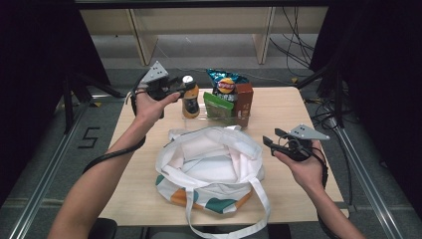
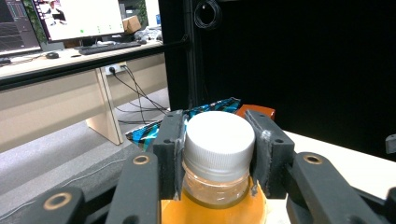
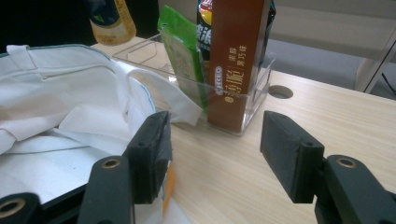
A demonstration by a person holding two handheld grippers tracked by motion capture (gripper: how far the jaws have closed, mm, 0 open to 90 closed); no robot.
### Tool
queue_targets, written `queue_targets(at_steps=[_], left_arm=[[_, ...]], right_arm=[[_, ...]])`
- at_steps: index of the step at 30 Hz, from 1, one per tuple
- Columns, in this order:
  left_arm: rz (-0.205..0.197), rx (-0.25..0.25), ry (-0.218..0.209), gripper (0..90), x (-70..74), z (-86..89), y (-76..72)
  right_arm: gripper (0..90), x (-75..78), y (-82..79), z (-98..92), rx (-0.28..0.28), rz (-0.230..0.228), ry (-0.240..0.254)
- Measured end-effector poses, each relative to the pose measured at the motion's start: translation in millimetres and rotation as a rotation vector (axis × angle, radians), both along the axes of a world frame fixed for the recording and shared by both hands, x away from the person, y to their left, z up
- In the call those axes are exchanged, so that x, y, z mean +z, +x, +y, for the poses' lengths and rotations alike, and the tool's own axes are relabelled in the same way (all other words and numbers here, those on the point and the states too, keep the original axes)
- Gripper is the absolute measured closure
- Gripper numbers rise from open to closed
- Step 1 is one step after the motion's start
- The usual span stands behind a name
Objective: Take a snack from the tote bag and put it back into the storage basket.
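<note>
One orange bottle (image 1: 190, 97) with a white cap (image 2: 219, 135) sits clamped at the neck between the jaws of the left tool (image 1: 175, 88), held at the left end of the clear tray (image 1: 221, 118) at the far side of the surface (image 1: 293, 112). The left gripper view shows that grip on the cap up close, while the high view shows one white tote bag (image 1: 211, 169) lying open in the middle. The right tool (image 1: 272, 144) hovers wide and holds nothing, near the tray's three snack packs: one green (image 3: 182, 56), one brown (image 3: 236, 60), one blue chip bag (image 1: 226, 82).

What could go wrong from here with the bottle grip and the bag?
The left gripper clamps the bottle by its white cap alone, so the bottle might swing or slip. The tote bag lies slumped and the right gripper is open, holding nothing, so its mouth may catch the bottle.
</note>
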State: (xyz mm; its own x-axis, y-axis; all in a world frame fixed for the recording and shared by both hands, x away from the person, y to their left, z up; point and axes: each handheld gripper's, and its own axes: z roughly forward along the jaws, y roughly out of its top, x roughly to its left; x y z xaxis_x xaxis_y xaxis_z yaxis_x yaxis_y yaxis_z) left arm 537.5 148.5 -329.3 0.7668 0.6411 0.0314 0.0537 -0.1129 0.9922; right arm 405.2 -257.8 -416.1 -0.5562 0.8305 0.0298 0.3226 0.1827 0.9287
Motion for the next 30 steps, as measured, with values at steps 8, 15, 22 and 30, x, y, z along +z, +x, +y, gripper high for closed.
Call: queue_targets(at_steps=[8,15,22,30], left_arm=[[0.0,-0.001,0.01,58.8,-1.7,-1.5,5.5],[0.003,-0.003,0.016,58.8,-5.3,-2.4,8.8],[-0.002,-0.014,0.024,58.8,-5.9,-3.6,11.6],[-0.004,-0.022,0.037,58.8,-7.6,-5.5,13.7]], right_arm=[[43.3,0.1,-0.2,0.2,0.002,0.001,0.003],[43.3,0.0,-0.5,0.5,0.001,0.008,0.008],[43.3,-0.7,0.3,0.3,0.0,-0.003,0.002],[43.3,-0.4,-0.2,-0.3,-0.001,0.002,-0.006]])
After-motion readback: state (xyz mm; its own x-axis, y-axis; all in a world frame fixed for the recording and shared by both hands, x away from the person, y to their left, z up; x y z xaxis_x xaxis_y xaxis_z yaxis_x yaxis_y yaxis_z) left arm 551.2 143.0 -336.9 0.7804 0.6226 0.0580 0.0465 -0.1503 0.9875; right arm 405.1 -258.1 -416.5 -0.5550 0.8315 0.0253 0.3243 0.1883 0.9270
